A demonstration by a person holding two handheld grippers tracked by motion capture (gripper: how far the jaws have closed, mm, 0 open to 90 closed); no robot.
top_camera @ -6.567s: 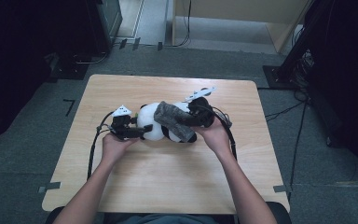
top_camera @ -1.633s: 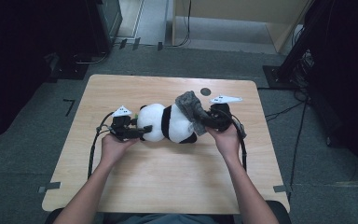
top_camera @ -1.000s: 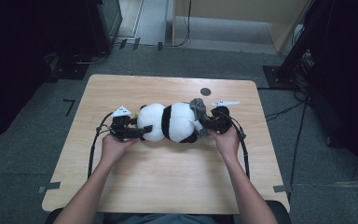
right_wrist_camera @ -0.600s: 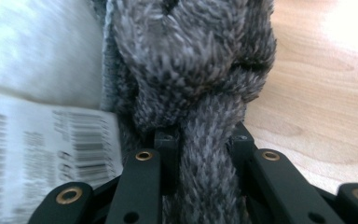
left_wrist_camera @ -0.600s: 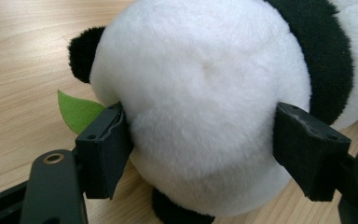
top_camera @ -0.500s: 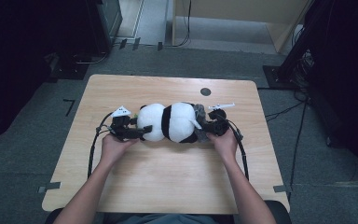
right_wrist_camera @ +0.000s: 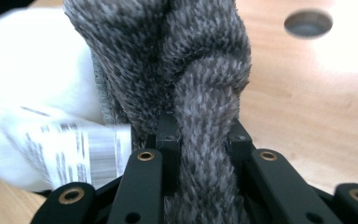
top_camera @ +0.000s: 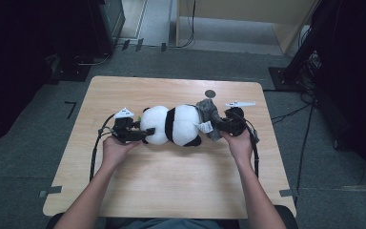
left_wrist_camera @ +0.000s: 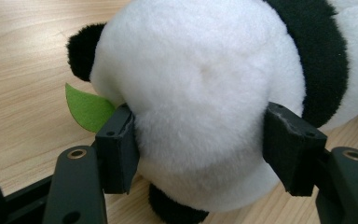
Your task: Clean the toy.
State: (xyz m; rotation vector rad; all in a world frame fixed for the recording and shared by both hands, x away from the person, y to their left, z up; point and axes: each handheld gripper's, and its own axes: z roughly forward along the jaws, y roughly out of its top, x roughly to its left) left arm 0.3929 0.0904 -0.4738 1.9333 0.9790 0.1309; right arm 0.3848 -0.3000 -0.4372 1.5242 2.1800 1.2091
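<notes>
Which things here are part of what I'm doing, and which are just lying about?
In the job:
plush panda, head clamped in left gripper
grey knit cloth, pinched by right gripper

Just there:
round hole in table
tape marks on floor

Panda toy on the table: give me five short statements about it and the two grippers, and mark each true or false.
1. The panda toy lies on its side on the wooden table. True.
2. The right gripper has its jaws shut on the grey knitted cloth. True.
3. The left gripper stands clear of the panda toy. False: its jaws sit at either side of the toy's white head, pads against the plush.
4. A green felt leaf shows beside the toy's head in the left gripper view. True.
5. The grey knitted cloth covers the toy's head. False: it is bunched at the other end, by the printed label.
</notes>
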